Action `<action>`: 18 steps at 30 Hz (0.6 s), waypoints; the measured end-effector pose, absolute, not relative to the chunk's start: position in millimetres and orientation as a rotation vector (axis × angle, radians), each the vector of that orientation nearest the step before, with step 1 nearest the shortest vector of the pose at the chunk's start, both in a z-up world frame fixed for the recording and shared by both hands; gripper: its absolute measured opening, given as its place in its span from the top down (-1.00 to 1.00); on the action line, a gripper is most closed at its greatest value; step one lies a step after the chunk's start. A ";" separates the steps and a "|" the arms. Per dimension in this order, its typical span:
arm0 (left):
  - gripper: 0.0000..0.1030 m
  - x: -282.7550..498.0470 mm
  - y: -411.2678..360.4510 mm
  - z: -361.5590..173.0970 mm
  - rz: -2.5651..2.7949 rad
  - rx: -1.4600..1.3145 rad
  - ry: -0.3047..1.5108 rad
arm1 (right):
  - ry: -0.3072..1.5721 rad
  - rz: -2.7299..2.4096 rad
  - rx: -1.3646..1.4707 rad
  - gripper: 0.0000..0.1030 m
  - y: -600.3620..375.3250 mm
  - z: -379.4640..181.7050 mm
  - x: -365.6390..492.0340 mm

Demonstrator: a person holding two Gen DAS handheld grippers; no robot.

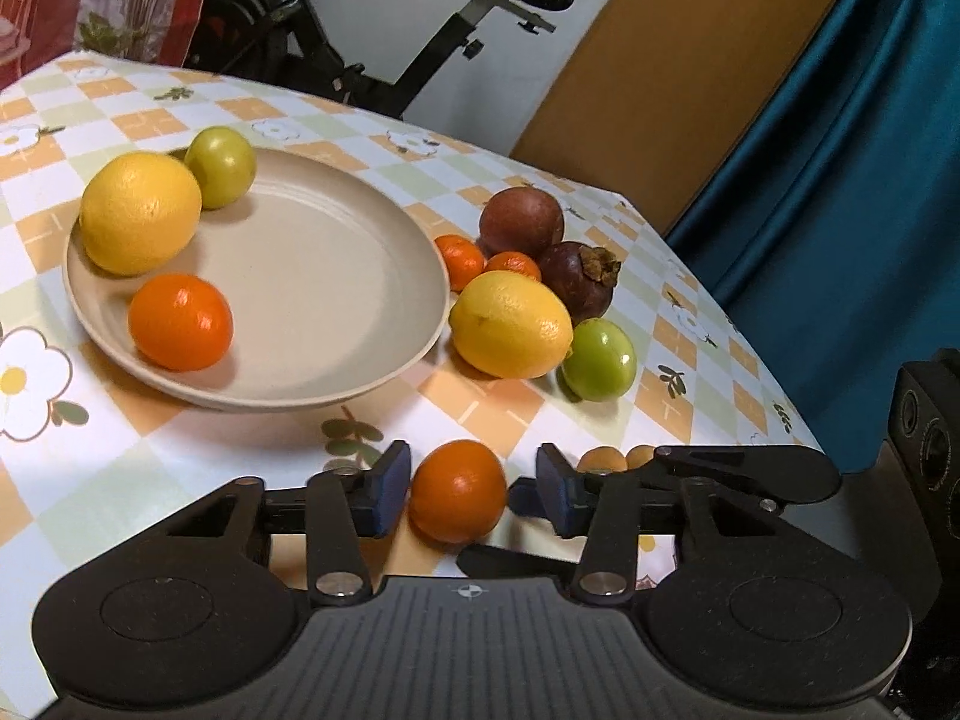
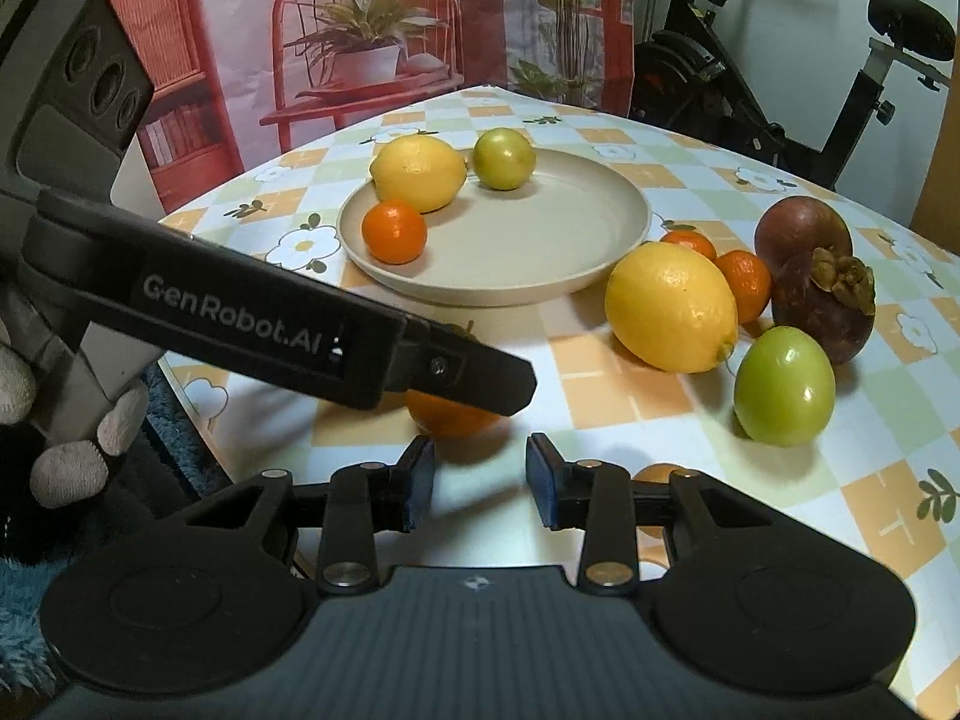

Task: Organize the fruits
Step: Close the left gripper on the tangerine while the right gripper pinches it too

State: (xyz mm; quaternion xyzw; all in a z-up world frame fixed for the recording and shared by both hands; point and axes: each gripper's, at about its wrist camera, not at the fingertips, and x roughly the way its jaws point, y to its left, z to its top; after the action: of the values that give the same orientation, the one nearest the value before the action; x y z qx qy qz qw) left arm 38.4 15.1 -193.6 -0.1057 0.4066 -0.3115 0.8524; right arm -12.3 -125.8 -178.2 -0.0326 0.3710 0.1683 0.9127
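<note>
Straddling a tangerine (image 1: 457,491) on the checkered tablecloth (image 1: 198,456), your left gripper (image 1: 471,495) gapes wide without touching it; the beige plate (image 1: 336,276) lies beyond, while your right gripper (image 2: 480,483) waits parted, empty.

Beige plate (image 2: 624,222) holding lemon (image 2: 418,173), right hand-held gripper (image 2: 479,480) parted, empty

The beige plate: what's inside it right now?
The beige plate holds three fruits, all toward its left side: a lemon, a green fruit behind it, and an orange in front. The rest is bare. The plate bottom under each fruit is hidden.
</note>
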 end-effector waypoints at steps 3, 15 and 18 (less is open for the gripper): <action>0.26 40.1 14.3 -196.4 -0.655 -0.230 0.870 | 0.756 0.346 -0.065 0.28 -125.6 -179.2 -9.6; 0.29 31.8 13.6 -184.8 -0.670 -0.208 0.784 | 0.709 0.336 -0.069 0.22 -121.8 -179.5 -2.6; 0.29 30.9 16.0 -177.8 -0.655 -0.208 0.736 | 0.677 0.336 -0.067 0.22 -123.8 -171.3 -1.8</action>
State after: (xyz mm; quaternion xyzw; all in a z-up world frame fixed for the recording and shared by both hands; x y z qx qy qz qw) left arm 30.9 16.0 -177.8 -0.0997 0.3526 -0.3139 0.8759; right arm -1.8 -123.8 -171.3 -0.0328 0.3304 0.1639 0.9289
